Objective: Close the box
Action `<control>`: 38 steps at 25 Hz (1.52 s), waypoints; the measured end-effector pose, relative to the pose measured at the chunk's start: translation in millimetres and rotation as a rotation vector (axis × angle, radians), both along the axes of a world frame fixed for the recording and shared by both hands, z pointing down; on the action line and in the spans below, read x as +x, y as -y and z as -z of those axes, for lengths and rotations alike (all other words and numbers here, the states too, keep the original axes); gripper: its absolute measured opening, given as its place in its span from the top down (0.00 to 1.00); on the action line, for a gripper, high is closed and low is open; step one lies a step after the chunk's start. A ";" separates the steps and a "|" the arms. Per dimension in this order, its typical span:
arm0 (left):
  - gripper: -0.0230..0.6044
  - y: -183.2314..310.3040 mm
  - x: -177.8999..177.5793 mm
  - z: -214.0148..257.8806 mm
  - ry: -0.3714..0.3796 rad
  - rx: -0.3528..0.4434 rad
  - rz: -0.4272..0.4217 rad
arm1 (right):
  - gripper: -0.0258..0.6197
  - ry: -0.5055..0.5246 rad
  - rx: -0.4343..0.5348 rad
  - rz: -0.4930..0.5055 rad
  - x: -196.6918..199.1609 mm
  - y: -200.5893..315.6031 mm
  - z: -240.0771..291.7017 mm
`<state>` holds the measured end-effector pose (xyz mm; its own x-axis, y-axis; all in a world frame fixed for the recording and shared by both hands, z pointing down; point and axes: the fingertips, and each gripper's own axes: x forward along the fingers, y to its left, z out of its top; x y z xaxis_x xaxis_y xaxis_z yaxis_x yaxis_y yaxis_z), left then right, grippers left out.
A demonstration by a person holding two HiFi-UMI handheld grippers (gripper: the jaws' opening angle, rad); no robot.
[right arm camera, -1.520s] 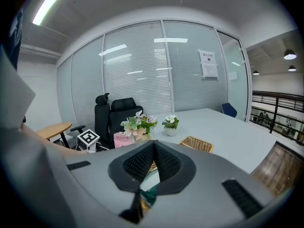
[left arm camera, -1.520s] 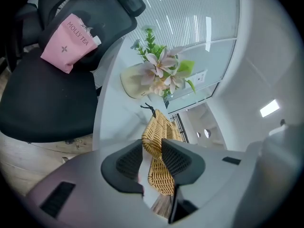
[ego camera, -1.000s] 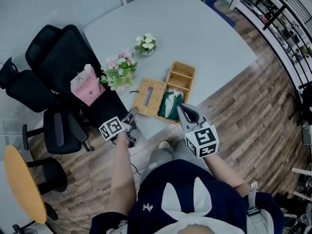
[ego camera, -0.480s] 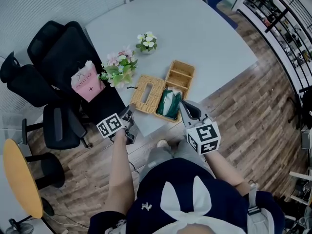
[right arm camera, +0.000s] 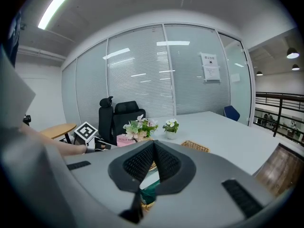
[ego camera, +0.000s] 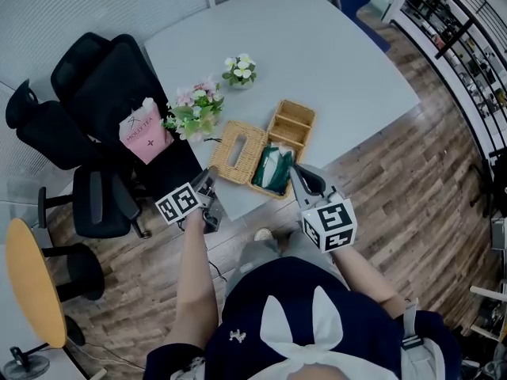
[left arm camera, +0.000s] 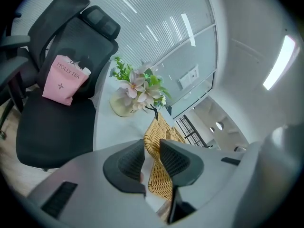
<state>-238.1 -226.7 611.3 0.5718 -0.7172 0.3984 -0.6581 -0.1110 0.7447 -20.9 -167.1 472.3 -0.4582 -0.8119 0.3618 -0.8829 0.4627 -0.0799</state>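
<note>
A wicker box (ego camera: 283,184) lies open near the table's front edge, with a green pack (ego camera: 272,169) inside it. Its slotted wicker lid (ego camera: 240,153) is folded flat out to the left. My left gripper (ego camera: 207,199) hovers just short of the lid's near corner. Its jaws are closing with a gap still between them and nothing in it. In the left gripper view (left arm camera: 152,144) the wicker (left arm camera: 159,175) shows beyond that gap. My right gripper (ego camera: 305,182) sits at the box's near right corner, shut and empty. In the right gripper view (right arm camera: 154,145) the green pack (right arm camera: 150,190) shows below its jaws.
A divided wicker tray (ego camera: 294,123) adjoins the box at the back. A flower bouquet (ego camera: 193,113) and a small flower pot (ego camera: 238,70) stand on the grey table (ego camera: 333,62). Black office chairs (ego camera: 103,93) stand left, one carrying a pink bag (ego camera: 142,133).
Both grippers stay almost where they were at the table's front edge. The scene has only drifted slightly in the head view.
</note>
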 end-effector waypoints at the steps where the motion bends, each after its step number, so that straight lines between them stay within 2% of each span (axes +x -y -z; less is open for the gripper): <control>1: 0.79 0.0 0.0 2.1 0.003 0.006 0.006 | 0.95 0.002 0.000 0.002 1.2 -0.1 0.4; 9: 0.80 -1.7 1.0 17.7 0.055 0.041 0.037 | 0.95 0.016 0.001 0.026 6.2 -2.4 3.6; 21: 0.81 -4.8 5.7 31.9 0.178 0.058 0.081 | 0.95 0.001 -0.002 0.078 17.5 -1.3 1.2; 38: 0.83 -11.0 14.7 56.4 0.308 0.095 0.131 | 0.95 -0.002 0.007 0.141 33.1 1.3 13.1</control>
<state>-223.4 -215.7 554.9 0.3355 -0.8187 0.4661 -0.8637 -0.0699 0.4991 12.3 -168.5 459.2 -0.5673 -0.7418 0.3577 -0.8092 0.5827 -0.0749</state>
